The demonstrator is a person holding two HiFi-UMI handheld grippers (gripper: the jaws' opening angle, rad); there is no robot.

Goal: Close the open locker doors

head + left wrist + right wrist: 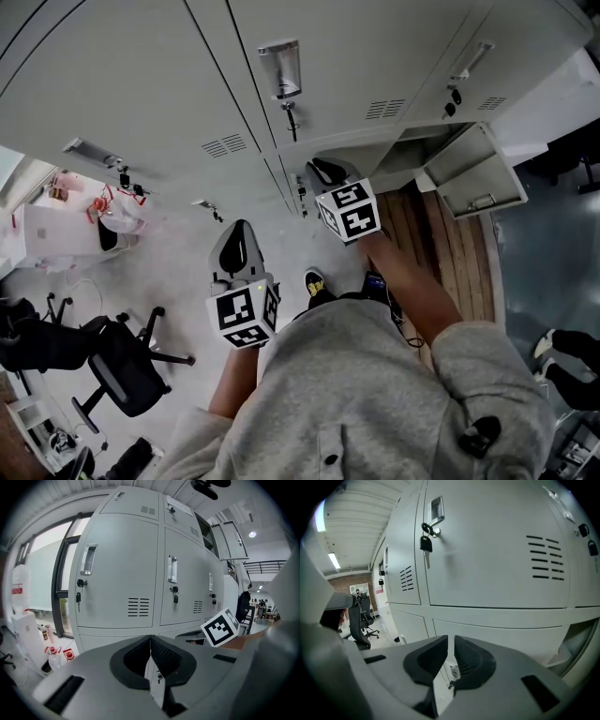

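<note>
Both grippers are up in front of the bank of grey lockers [141, 75]. The left gripper [150, 641] has its jaws pressed together, tips meeting, with nothing between them. It faces closed doors with recessed handles and keys hanging in the locks.

The right gripper [451, 644] is further in, close to the locker fronts. Its jaws are narrow, with a slim gap between the pads and nothing in it. Through that gap only the lock of a lower locker shows. Just above and to the left, a key [425, 543] dangles from a closed door.

From the head view, the open low door [478, 183] stands swung out at the right, over the strip of wooden floor [450, 234]. It is off to the right of the right gripper and clear of it, with neither gripper touching it. In the right gripper view, that open compartment [581, 639] gapes at the lower right edge.

The left gripper view adds the open upper door [229, 538], high at the right, past the closed ones. Below it sits the right gripper's marker cube [220, 626].

A black office chair [122, 370] stands well away on the left, and the person's grey sweatshirt [375, 394] fills the bottom of the head view.
</note>
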